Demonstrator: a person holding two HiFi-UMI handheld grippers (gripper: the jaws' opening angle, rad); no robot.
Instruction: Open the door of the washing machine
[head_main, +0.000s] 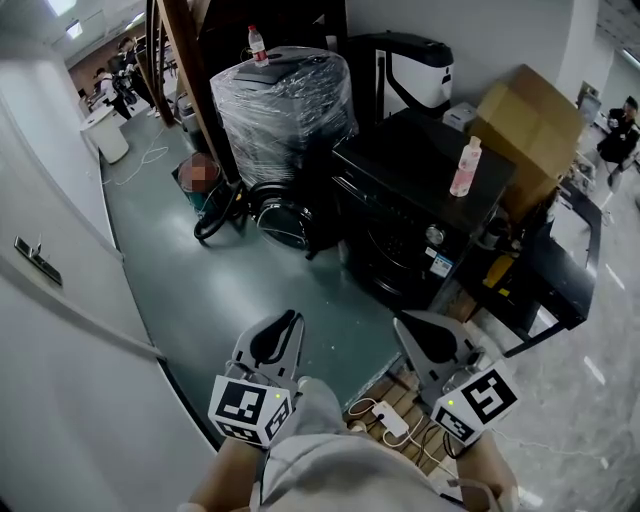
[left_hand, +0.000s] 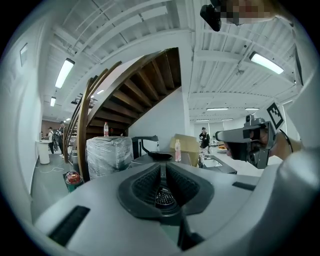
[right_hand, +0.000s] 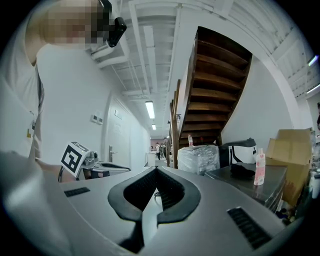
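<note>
A: Where is the washer (head_main: 400, 245)?
B: It is seen ahead, its door (head_main: 393, 262) seemingly shut, a bottle (head_main: 466, 167) on top.
A: And the jaws?
B: The left gripper (head_main: 293, 322) and right gripper (head_main: 405, 325) are held well back, jaws closed, nothing held, probably left free for the door.

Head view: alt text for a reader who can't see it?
A black front-loading washing machine, round door closed, stands with a pink plastic bottle on top. Nearer, the grey left gripper and right gripper are shut and empty.
</note>
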